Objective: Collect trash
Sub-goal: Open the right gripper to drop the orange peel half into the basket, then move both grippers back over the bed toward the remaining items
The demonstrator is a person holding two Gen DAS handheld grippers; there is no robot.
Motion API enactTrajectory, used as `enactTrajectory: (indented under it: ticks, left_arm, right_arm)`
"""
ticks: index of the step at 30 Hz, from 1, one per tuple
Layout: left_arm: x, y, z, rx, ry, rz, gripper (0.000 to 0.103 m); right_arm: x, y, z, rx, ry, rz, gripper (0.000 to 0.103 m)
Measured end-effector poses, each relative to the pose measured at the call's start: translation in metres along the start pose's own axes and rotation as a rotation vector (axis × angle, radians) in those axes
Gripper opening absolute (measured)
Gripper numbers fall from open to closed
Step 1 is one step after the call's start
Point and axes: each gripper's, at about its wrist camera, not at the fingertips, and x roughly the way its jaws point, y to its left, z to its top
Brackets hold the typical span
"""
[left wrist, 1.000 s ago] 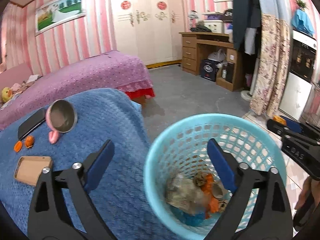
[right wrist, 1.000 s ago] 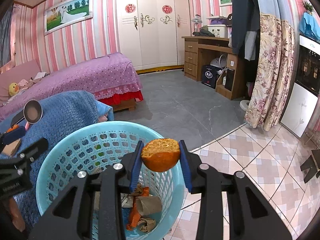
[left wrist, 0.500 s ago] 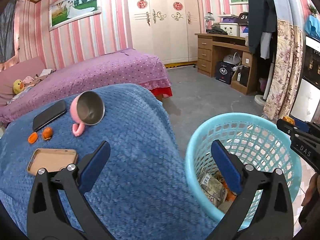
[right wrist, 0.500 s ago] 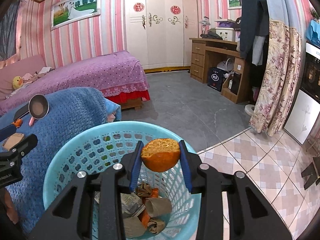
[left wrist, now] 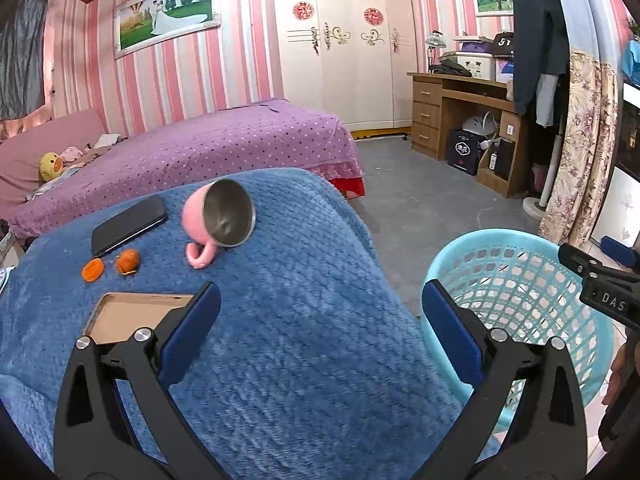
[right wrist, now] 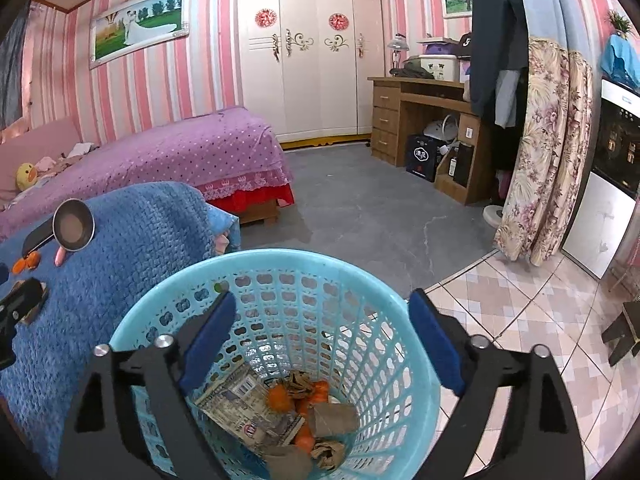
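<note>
1. Your right gripper (right wrist: 320,332) has just sprung wide, jaws empty, over the blue basket (right wrist: 280,268) at lower centre.
2. Orange peel pieces (right wrist: 279,397) lie on paper scraps (right wrist: 240,404) inside.
3. Your left gripper (left wrist: 320,332) gapes empty; two peels (left wrist: 127,261) remain on the blue blanket (left wrist: 280,320), centre left.

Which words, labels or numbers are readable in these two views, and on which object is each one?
"DAS": white letters on the black body of the right gripper, in the left wrist view.
Printed wrapper in the turquoise plastic basket: too blurred to read.
Dark bag under the wooden desk: white emblem, too small.
Red round wardrobe signs: unreadable.
</note>
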Motion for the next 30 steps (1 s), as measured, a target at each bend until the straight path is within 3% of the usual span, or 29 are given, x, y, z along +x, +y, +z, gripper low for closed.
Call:
enactTrajectory:
  ticks: [13, 23, 30]
  left_arm:
    - [-0.003, 0.063, -0.002, 0.007, -0.024, 0.078, 0.097]
    - [0.009, 0.151, -0.003, -0.108, 0.013, 0.126, 0.097]
    - [0.011, 0.216, -0.001, -0.162, 0.022, 0.183, 0.097]
  right_arm:
    - [0.005, 0.063, 0.006, -0.104, 0.012, -0.008, 0.093]
    - [-0.005, 0.104, 0.007, -0.151, -0.005, 0.0, 0.093]
    - [-0.015, 0.156, 0.001, -0.179, -0.021, 0.074, 0.093]
